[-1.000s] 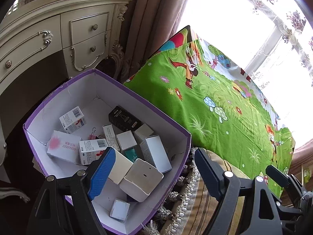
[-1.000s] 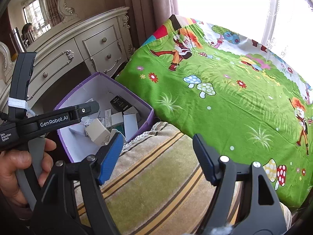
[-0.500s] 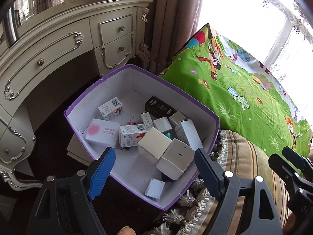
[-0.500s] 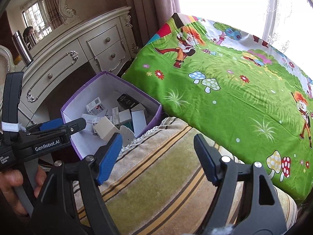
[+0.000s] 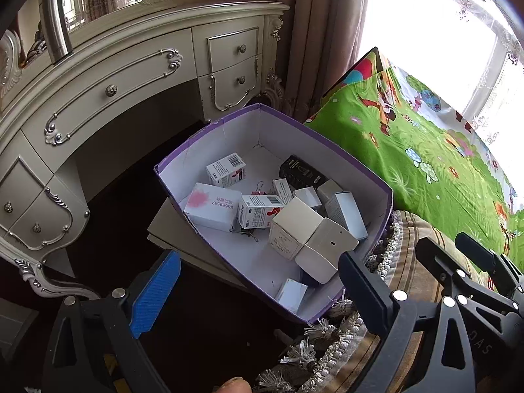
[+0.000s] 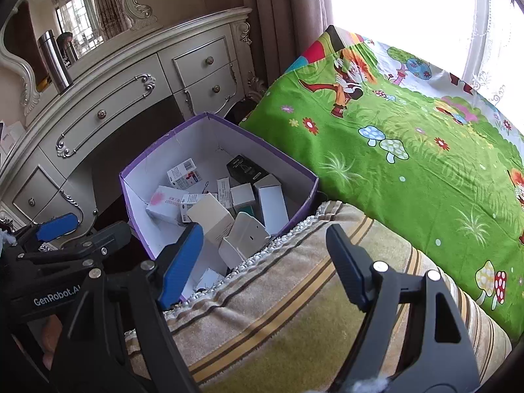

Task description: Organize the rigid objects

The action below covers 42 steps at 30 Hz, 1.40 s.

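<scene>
A purple-rimmed white carton [image 5: 353,167] stands on the floor beside the bed and holds several small boxes. Among them are a black box [image 5: 301,172], a white box with a pink blot [image 5: 213,206], a plain white cube box [image 5: 294,229] and a white device [image 5: 327,249]. My left gripper [image 5: 258,291] hovers above the carton's near corner. Its jaws are opening and nothing is between them. My right gripper [image 6: 263,263] is open and empty over a striped cushion [image 6: 294,311], with the carton [image 6: 268,150] just beyond its blue pad. The left gripper [image 6: 82,229] shows at the right wrist view's left edge.
An ornate cream dresser [image 5: 131,75] with a metal flask [image 5: 55,26] on it stands behind the carton. A green cartoon bedsheet [image 5: 425,163] covers the bed on the right. The cushion's fringe [image 5: 327,344] hangs by the carton. Curtains and a bright window lie beyond.
The left gripper has pulled back and up from the carton, which now looks smaller and farther off, and its jaws have spread wider. The right gripper has shifted left, closer to the carton.
</scene>
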{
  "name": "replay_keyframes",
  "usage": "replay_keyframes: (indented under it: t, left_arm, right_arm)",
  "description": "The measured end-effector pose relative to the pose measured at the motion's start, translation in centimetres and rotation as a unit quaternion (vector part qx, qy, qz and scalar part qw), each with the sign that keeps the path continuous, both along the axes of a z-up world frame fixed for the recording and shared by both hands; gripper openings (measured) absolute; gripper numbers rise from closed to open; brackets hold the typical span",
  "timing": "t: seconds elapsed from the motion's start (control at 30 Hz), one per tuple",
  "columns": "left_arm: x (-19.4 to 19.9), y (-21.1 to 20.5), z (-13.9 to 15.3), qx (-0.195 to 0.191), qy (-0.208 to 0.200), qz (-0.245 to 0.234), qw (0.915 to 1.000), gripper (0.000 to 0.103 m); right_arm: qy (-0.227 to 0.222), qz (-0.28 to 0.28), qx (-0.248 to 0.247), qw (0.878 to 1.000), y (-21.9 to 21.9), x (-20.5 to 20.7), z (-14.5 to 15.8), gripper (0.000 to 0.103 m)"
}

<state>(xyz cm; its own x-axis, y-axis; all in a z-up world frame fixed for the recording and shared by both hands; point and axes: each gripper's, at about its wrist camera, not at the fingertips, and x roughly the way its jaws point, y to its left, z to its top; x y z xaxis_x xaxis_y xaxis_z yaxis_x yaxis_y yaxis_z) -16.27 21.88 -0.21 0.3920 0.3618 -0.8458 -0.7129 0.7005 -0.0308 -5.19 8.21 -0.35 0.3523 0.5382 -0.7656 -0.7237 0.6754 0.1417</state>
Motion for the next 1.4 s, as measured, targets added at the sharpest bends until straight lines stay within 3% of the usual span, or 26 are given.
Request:
replay_keyframes:
  t: [1.4]
  left_arm:
    - [0.36, 0.56, -0.44, 0.0, 0.013, -0.005, 0.9999, 0.098]
  right_arm:
    - [0.01, -0.007, -0.003, 1.0, -0.12, 0.39, -0.58, 0.08]
